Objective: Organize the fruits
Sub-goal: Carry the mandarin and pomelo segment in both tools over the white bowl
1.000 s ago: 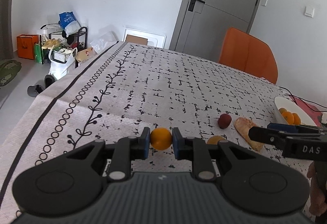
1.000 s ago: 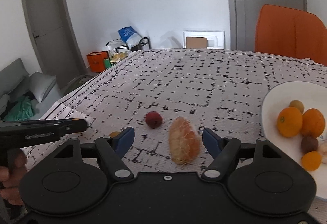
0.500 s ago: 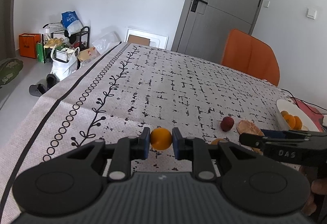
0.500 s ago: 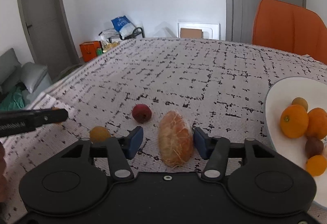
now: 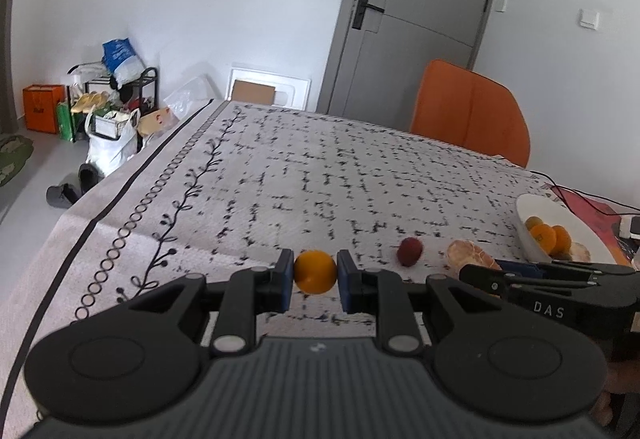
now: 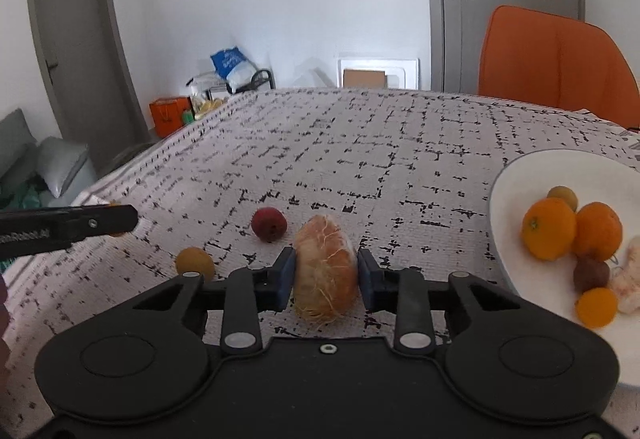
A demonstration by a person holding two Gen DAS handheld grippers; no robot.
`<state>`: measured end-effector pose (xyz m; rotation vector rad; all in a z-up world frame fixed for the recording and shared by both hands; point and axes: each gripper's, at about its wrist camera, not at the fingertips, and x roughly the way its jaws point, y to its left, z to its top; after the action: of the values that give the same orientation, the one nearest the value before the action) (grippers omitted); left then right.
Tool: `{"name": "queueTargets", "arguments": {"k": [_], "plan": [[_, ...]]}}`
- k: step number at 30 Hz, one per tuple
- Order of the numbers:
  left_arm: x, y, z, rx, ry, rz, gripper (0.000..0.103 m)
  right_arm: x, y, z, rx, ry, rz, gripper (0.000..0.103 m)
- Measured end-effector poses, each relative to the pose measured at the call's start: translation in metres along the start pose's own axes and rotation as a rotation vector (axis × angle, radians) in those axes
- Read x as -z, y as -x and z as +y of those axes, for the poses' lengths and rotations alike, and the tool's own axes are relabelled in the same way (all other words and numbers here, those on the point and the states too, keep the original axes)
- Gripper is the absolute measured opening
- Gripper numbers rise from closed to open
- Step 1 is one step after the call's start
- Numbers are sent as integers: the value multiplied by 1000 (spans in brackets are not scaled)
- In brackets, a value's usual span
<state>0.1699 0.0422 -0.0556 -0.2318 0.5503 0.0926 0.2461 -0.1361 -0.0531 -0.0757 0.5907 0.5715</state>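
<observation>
Right hand-held gripper [image 6: 325, 275] has closed around the peeled segment [image 6: 325, 273] (left clamps orange [image 5: 315, 271]).

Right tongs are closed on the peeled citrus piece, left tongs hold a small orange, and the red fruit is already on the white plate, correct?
Not quite. The right wrist view shows the red fruit on the tablecloth, left of the peeled citrus piece, not on the white plate. The right tongs and left tongs with the small orange are as stated.
</observation>
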Motion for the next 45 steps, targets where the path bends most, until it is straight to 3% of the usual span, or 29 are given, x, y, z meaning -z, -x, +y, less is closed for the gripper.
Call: {"name": "queueTargets", "arguments": {"k": [11, 23, 45], "plan": [[-1, 2, -31, 48, -43, -8, 21, 1, 31, -14, 2, -46, -59, 31], [-5, -5, -72, 132, -99, -5, 21, 1, 66, -43, 83, -111, -136, 31], [-2, -19, -144, 234, -186, 5, 21, 24, 98, -113, 215, -224, -158, 31]]}}
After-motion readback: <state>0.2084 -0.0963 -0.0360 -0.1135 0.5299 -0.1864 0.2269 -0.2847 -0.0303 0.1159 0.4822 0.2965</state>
